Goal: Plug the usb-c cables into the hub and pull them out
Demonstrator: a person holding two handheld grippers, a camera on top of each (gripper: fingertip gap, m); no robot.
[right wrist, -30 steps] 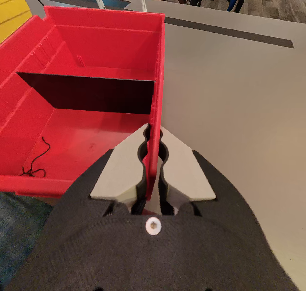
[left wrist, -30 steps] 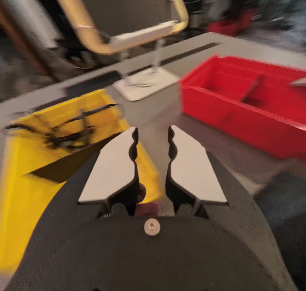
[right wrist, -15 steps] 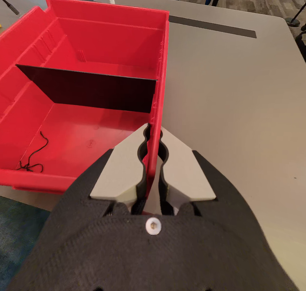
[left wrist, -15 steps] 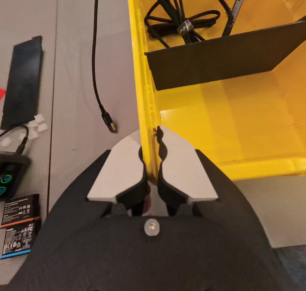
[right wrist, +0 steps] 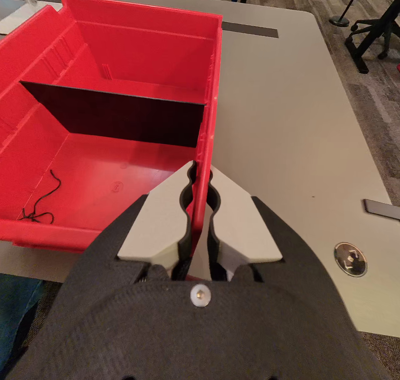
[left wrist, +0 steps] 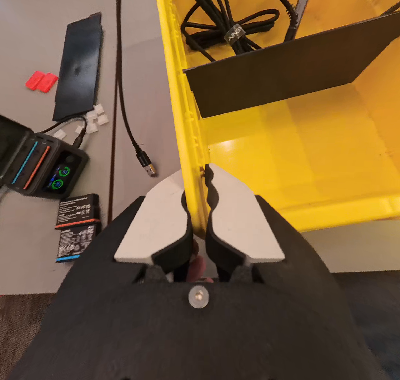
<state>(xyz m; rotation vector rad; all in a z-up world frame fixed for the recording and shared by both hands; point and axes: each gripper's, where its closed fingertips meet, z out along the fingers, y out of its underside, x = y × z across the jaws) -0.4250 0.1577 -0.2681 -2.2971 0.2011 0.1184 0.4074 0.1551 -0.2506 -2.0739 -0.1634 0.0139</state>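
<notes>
Left tongs (left wrist: 198, 172) clenched on the left wall of the yellow bin (left wrist: 184, 101), pointing forward along its rim. Right tongs (right wrist: 201, 170) clenched on the right wall of the red bin (right wrist: 213, 88), likewise aligned. Only in the left view: bundled black cables (left wrist: 225, 23) in the yellow bin's far compartment behind a black divider (left wrist: 281, 75), plus a loose plug (left wrist: 148, 168) on the tabletop (left wrist: 142, 66). Only in the right view: thin black thread (right wrist: 43, 207) in the red bin's near compartment.
</notes>
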